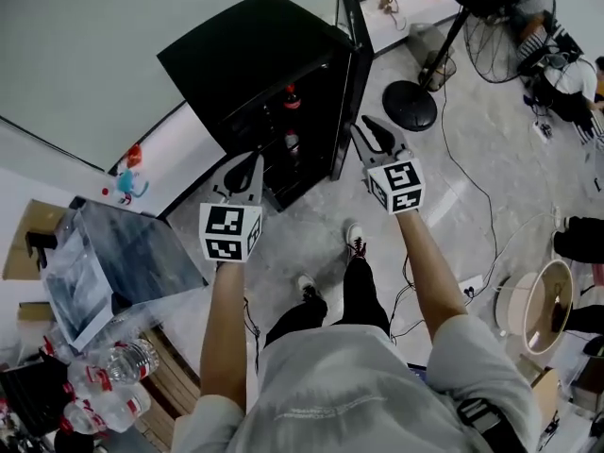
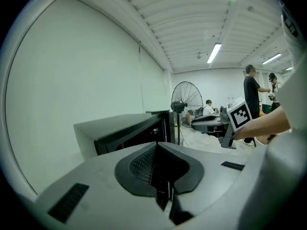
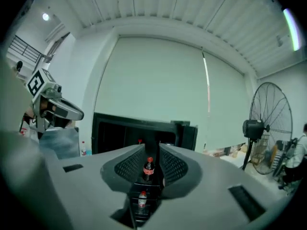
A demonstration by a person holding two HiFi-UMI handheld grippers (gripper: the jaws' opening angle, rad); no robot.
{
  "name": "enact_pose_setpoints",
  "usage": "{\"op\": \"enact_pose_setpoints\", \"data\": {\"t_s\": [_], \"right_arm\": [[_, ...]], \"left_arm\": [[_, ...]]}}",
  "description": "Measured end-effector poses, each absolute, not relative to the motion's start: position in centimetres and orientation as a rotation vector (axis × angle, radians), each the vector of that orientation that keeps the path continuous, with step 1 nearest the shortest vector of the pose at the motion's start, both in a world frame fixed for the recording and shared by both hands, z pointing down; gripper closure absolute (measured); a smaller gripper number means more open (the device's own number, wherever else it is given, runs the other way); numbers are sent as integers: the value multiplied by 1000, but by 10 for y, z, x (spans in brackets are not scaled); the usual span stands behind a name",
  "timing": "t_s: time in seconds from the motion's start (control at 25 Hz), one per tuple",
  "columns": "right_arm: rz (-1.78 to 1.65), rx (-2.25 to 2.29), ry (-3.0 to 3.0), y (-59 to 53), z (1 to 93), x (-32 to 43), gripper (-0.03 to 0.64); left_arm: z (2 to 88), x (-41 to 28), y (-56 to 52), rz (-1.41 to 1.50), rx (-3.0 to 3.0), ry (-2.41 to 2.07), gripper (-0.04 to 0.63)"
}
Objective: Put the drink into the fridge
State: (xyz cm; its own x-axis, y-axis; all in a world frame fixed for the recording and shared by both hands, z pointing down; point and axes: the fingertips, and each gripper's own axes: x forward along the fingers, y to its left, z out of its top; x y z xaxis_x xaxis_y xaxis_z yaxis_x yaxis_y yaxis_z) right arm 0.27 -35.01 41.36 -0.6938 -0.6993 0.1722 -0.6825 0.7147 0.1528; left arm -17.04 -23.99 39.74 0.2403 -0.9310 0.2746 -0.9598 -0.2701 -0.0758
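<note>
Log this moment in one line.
black fridge: door open; dark red-capped bottle: shelved inside; left gripper: shut; right gripper: open, empty
</note>
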Motion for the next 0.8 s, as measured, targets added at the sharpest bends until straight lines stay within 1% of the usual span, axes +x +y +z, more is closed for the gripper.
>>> {"op": "enact_pose_setpoints", "data": {"t_s": [0.08,0.2,0.48,0.8], "right_arm": [[-127,1111,-2731,-337,391,11,542],[-124,1101,-2778,-321,360,25,611],[-128,1032,-2845,-274,309,40,615],[-188,984,-2784,-231,290,44,615]], "left_arm": [[380,-165,-234,382,2435,-1812,580],[357,-163,-225,343,2479,-1813,580],[325,-163,-203,404,2562,-1854,580],[303,-151,-185,431,2644,-1850,580]]}}
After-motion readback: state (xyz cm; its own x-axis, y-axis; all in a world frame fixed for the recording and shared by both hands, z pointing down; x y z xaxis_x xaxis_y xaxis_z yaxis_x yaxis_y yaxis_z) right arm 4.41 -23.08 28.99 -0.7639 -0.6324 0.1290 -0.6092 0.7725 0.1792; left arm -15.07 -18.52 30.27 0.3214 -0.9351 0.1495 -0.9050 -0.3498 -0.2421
